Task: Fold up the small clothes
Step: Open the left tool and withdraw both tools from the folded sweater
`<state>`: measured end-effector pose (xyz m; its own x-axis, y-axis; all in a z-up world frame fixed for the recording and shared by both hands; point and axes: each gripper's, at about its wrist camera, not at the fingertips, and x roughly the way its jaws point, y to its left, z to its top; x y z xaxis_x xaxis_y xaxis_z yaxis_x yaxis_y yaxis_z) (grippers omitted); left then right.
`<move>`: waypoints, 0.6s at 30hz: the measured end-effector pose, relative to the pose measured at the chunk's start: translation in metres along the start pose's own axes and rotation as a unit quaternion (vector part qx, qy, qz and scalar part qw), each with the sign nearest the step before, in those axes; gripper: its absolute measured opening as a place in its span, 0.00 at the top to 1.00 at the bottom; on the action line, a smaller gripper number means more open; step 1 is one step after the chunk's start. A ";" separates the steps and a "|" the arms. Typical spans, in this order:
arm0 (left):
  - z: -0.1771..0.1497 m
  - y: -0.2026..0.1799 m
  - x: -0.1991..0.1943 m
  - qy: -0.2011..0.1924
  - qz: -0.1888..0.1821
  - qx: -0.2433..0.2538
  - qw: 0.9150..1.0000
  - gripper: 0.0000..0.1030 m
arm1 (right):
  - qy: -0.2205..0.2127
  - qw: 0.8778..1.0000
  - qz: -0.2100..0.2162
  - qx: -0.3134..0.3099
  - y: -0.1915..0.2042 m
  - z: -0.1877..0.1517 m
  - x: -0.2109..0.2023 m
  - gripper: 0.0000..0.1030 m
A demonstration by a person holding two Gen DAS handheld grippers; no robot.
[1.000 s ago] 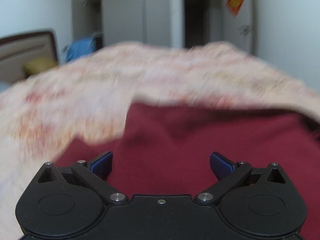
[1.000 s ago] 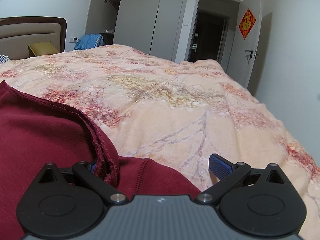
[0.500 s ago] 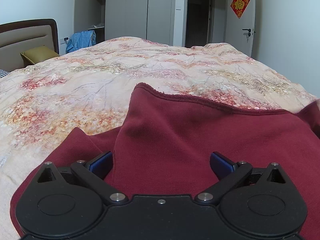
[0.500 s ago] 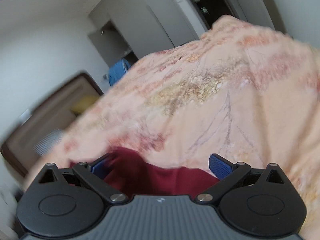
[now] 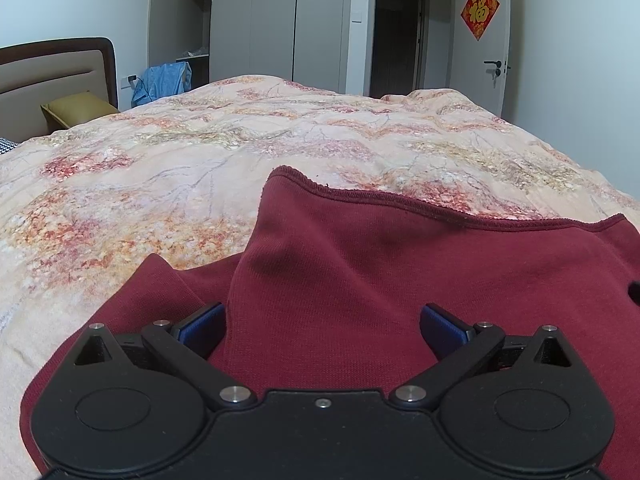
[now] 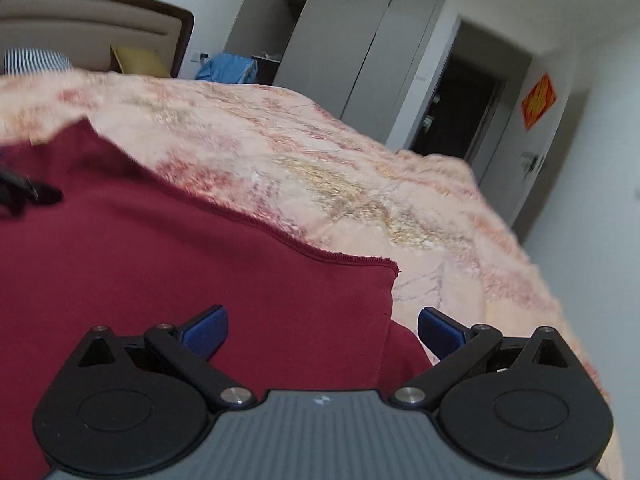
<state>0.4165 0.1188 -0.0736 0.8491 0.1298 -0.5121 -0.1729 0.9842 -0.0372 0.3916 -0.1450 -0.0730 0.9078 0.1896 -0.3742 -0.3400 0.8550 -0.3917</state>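
A dark red knit garment (image 5: 400,264) lies on the floral bedspread (image 5: 200,168), with an upper layer folded over a lower one. Its hemmed edge (image 5: 400,196) runs across the far side. My left gripper (image 5: 322,326) hovers low over the garment's left part, open, with the fold's left edge next to its left pad (image 5: 200,324). In the right wrist view the same garment (image 6: 180,260) fills the lower left, its folded corner (image 6: 394,270) pointing right. My right gripper (image 6: 322,328) is open over that corner, with nothing clamped.
The bedspread (image 6: 380,184) stretches far ahead and to the right of the garment. A headboard (image 5: 60,68) and a yellow pillow (image 5: 76,110) are at the far left. Grey wardrobes (image 5: 280,20), a blue cloth (image 5: 164,80) and a dark doorway (image 5: 396,44) stand beyond the bed.
The right gripper swung through a blurred, tilted sweep and now sits over the garment's folded right corner. The left view went from motion blur to steady; the folded layer lies flat.
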 end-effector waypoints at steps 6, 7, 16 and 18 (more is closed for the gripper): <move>0.000 0.001 0.000 -0.002 0.000 0.001 1.000 0.00 | 0.034 0.992 -0.064 0.105 -0.045 -0.011 0.028 0.00; -0.001 0.001 0.000 -0.002 0.000 0.001 1.000 0.00 | 0.040 0.988 -0.047 0.141 -0.057 -0.017 0.033 0.00; -0.001 0.001 0.000 -0.003 0.001 0.001 1.000 0.00 | 0.053 0.976 -0.004 0.209 -0.080 -0.033 0.034 0.00; -0.001 0.000 0.000 -0.003 0.001 0.001 1.000 0.00 | 0.050 0.977 -0.007 0.206 -0.078 -0.032 0.032 0.00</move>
<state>0.4158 0.1191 -0.0743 0.8515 0.1316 -0.5076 -0.1727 0.9844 -0.0344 0.4394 -0.2207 -0.0818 0.8758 0.1457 -0.4601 -0.1809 0.9829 -0.0331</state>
